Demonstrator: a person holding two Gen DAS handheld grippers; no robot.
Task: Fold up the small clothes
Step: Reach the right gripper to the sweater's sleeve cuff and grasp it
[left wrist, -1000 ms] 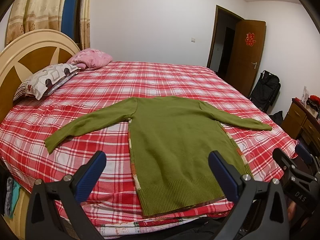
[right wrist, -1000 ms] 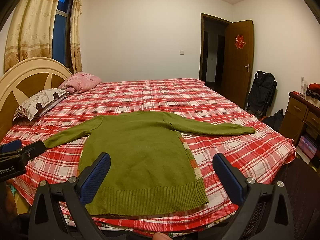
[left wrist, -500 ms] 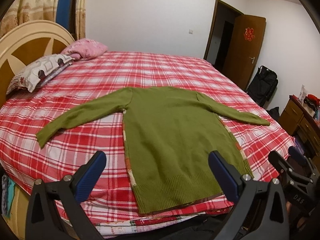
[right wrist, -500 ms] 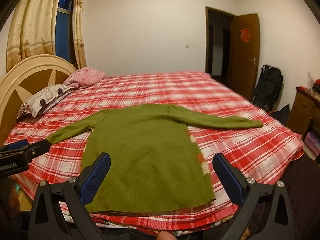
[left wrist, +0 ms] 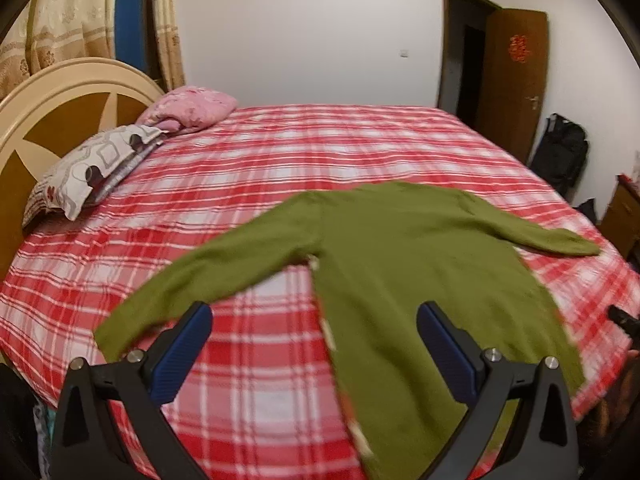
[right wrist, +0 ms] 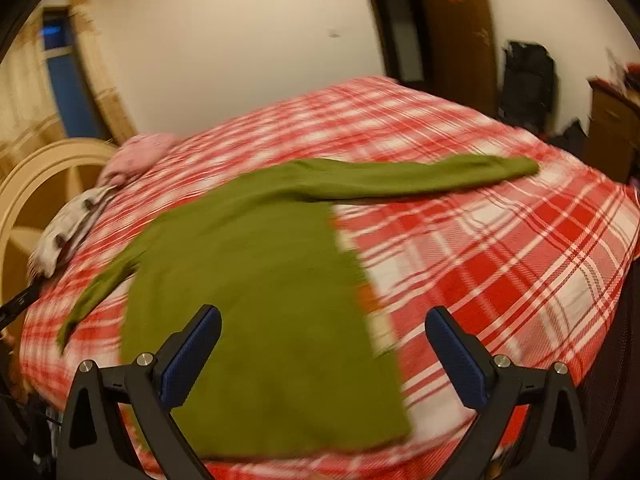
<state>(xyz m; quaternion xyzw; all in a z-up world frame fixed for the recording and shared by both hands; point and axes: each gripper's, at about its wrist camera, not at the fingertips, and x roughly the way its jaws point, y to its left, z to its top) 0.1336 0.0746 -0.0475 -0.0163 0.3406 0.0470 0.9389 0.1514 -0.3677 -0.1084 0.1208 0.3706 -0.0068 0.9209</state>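
red plaid bed (left wrist: 280, 184), green sweater (left wrist: 400, 264) flat, sleeves outspread; both jaws wide, empty

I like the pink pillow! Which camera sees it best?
The left wrist view: the pink pillow shows sharp and whole beside the headboard. The right wrist view shows it only as a small, blurred pink patch.

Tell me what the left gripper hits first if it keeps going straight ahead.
Probably the green sweater: the open left gripper points at its left side edge, just past bare plaid bedspread. Depth is unclear, so the bedspread might come first.
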